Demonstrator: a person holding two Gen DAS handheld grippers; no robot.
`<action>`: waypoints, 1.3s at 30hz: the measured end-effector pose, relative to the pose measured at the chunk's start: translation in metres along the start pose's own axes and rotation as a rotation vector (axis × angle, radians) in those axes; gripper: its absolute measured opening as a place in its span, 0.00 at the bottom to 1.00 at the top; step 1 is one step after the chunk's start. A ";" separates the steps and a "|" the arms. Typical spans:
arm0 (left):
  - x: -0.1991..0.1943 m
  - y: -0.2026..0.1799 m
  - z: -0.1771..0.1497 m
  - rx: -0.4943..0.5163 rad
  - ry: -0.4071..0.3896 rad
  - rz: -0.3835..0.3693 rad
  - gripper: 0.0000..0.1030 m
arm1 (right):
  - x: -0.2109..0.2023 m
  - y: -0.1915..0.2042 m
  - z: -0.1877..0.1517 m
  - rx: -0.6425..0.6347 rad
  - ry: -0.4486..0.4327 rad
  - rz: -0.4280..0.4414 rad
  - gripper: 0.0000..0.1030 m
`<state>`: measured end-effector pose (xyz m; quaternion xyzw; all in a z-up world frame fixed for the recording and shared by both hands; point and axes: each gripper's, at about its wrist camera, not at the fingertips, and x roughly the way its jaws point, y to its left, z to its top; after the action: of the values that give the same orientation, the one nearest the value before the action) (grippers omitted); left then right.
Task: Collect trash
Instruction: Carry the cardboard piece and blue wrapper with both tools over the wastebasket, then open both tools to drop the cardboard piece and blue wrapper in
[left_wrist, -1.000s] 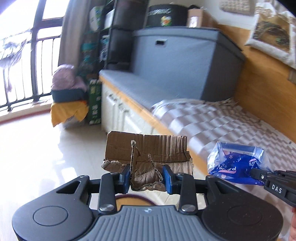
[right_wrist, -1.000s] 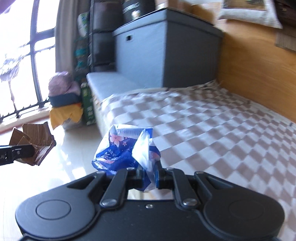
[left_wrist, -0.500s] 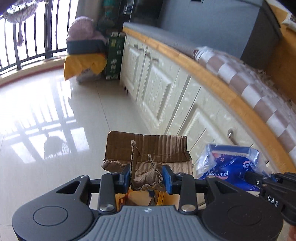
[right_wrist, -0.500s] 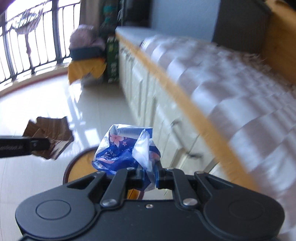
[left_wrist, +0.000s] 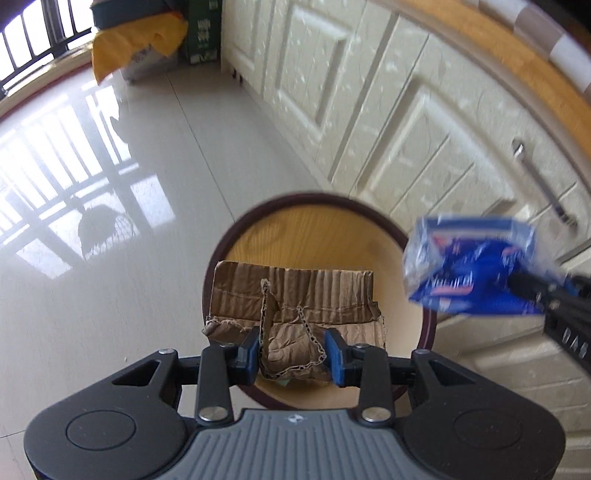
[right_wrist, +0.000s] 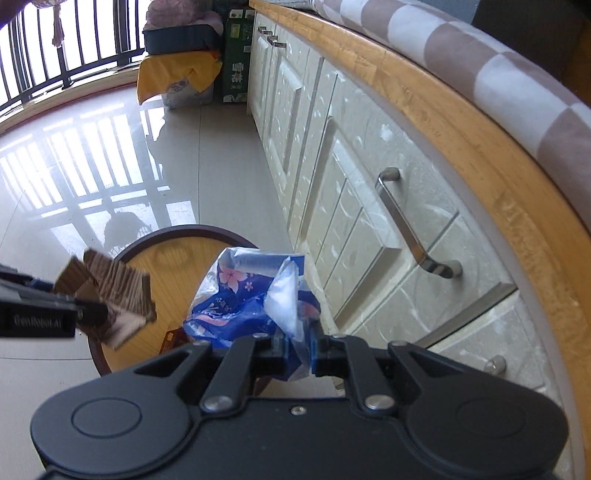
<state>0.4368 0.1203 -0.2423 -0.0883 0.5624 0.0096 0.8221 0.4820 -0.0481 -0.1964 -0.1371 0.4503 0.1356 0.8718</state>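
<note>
My left gripper (left_wrist: 293, 349) is shut on a torn piece of brown cardboard (left_wrist: 295, 299), and it hangs over the mouth of a round bin (left_wrist: 373, 212) with a dark rim and a yellow-wood inside. My right gripper (right_wrist: 297, 349) is shut on a crumpled blue and clear plastic wrapper (right_wrist: 255, 291) with pink flowers. In the left wrist view that wrapper (left_wrist: 469, 266) hovers at the bin's right rim. In the right wrist view the cardboard (right_wrist: 114, 291) and the left gripper (right_wrist: 88, 310) sit at the left, above the bin (right_wrist: 177, 236).
Cream cabinet fronts (right_wrist: 369, 206) with metal handles (right_wrist: 410, 225) run close along the right, under a wooden ledge (right_wrist: 461, 122) with a checked mat. Glossy floor tiles (left_wrist: 92, 240) spread to the left. A yellow-draped box (right_wrist: 177, 74) and a green carton (right_wrist: 236, 70) stand far back by the railing.
Both grippers have dropped and tipped downward, from bench height to just above the floor bin. The bin has come into full view beneath the cardboard. Neither grip has changed.
</note>
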 end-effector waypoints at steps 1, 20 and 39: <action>0.006 -0.001 -0.001 0.007 0.033 0.000 0.37 | 0.003 -0.001 0.001 0.002 0.002 0.001 0.10; 0.057 -0.012 0.014 0.019 0.200 -0.047 0.63 | 0.052 -0.004 0.021 0.091 0.095 0.142 0.11; 0.044 0.005 0.007 0.012 0.186 0.003 1.00 | 0.082 -0.001 -0.002 0.075 0.229 0.205 0.96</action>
<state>0.4592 0.1229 -0.2814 -0.0830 0.6365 -0.0007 0.7668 0.5262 -0.0408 -0.2646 -0.0724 0.5633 0.1907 0.8007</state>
